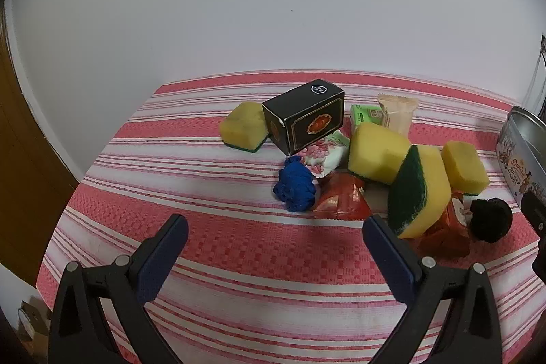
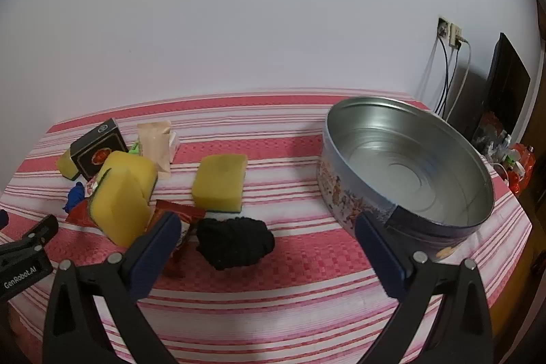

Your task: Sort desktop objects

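Both grippers, left gripper and right gripper, stand spread and empty; round tin sits right of frame.

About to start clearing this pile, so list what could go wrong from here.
1. The tilted sponge leans on its neighbour and a red packet; pulling either may topple it.
2. The black box rests partly on the floral packet, so it may tip.
3. The black knitted bundle is soft and may snag.
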Tool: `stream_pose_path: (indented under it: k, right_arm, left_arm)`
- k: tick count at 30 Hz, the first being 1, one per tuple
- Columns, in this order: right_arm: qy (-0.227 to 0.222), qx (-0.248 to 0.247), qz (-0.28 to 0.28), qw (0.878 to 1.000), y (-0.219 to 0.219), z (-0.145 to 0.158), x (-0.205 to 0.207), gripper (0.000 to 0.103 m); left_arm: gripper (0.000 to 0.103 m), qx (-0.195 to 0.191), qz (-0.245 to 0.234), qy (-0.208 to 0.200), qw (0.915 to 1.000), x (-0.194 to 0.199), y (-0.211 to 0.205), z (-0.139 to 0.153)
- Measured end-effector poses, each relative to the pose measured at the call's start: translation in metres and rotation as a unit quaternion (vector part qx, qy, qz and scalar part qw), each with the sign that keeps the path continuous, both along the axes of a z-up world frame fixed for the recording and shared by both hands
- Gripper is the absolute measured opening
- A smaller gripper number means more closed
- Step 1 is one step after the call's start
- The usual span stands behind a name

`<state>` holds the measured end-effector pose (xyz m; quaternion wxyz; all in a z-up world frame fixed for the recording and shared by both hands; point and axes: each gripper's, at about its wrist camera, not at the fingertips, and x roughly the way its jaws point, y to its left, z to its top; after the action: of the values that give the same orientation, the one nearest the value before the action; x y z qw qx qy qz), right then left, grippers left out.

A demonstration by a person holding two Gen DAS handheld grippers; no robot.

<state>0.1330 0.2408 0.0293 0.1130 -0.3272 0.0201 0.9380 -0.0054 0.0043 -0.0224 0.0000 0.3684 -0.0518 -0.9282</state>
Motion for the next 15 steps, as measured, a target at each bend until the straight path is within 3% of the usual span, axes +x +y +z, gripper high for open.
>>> stream_pose_path:
  k: [15]
  right_arm:
    - [-0.005,-0.009,0.007,1.000,-0.0001,-0.0031,-0.0030,0.103]
  left_arm:
    - [0.103,0.002,-0.002,-0.006,1.0000,-0.0020,0.0011,-0.0040]
